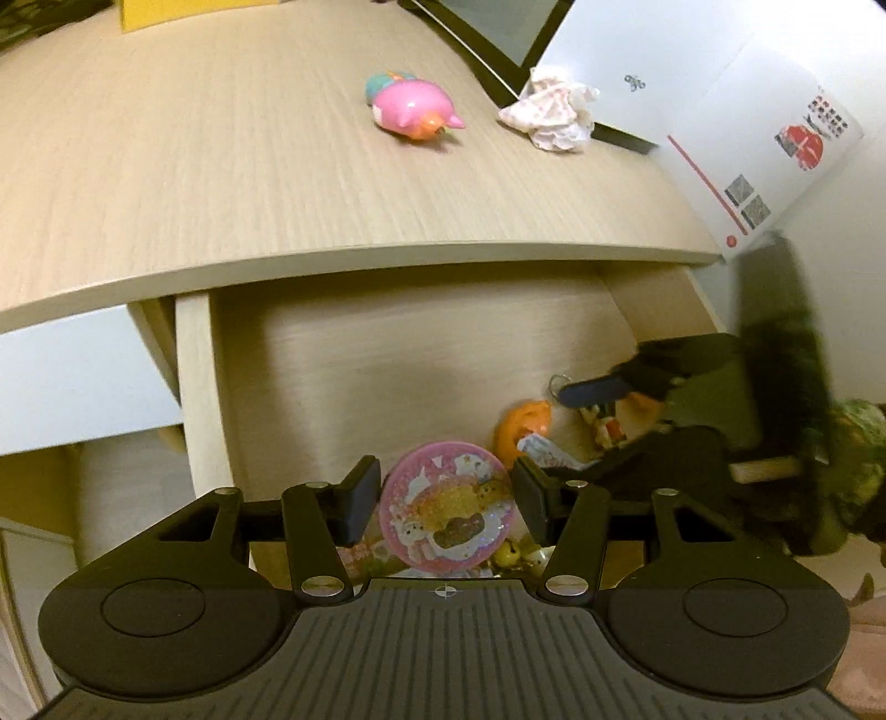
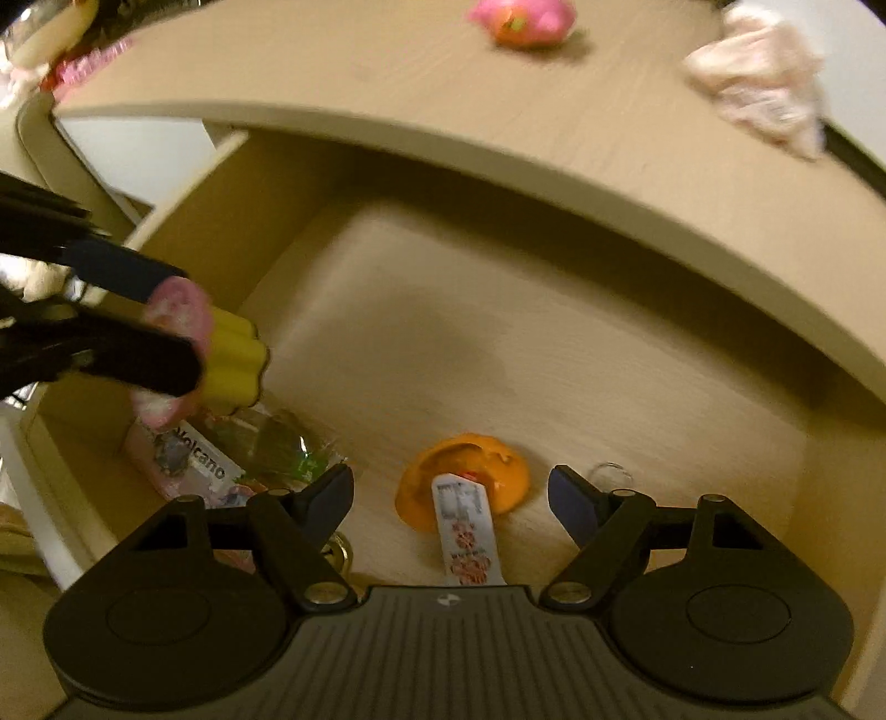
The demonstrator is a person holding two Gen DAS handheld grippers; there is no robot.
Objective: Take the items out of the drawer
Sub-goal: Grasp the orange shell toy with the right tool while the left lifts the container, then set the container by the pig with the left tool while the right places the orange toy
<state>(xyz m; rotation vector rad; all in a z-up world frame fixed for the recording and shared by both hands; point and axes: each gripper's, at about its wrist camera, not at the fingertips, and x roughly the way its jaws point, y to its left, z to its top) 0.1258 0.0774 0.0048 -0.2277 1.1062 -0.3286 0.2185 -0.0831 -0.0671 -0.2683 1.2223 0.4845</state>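
Note:
The wooden drawer stands pulled out under the desktop. My left gripper is shut on a round pink case with cartoon animals on top and a yellow scalloped underside, lifted above the drawer's left side. My right gripper is open and low over an orange toy with a white printed tag lying on the drawer floor. A metal key ring rests beside its right finger.
A "Volcano" packet and a clear green wrapper lie at the drawer's left. On the desktop sit a pink toy, a crumpled cloth and a white box.

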